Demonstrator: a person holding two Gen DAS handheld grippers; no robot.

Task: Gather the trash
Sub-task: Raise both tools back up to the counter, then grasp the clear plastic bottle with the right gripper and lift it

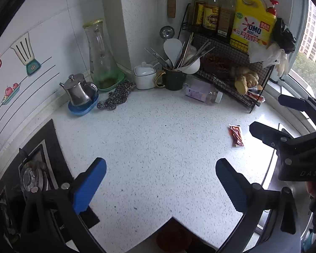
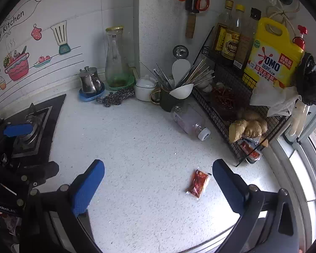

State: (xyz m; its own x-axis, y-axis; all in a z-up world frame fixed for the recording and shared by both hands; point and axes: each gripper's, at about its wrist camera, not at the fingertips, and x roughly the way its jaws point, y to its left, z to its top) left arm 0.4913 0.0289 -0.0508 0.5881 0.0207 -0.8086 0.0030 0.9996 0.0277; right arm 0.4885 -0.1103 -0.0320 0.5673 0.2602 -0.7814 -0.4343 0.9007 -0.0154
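At the far left a gas stove (image 2: 29, 126) sits set into the speckled counter (image 2: 137, 147), with a steel pot (image 2: 89, 82) on a blue dish behind it. The left gripper (image 1: 161, 170) hovers over bare counter, its blue fingers spread wide and holding nothing. Further right an empty plastic bottle (image 2: 189, 122) lies on its side beside the wire rack (image 2: 231, 97). The right gripper (image 2: 158, 172), jaws likewise wide apart, hangs above a red sauce packet (image 2: 198, 183) lying flat near its right finger.

Speckled countertop (image 2: 137, 147) — sauce packet (image 2: 198, 183), toppled bottle (image 2: 189, 122)
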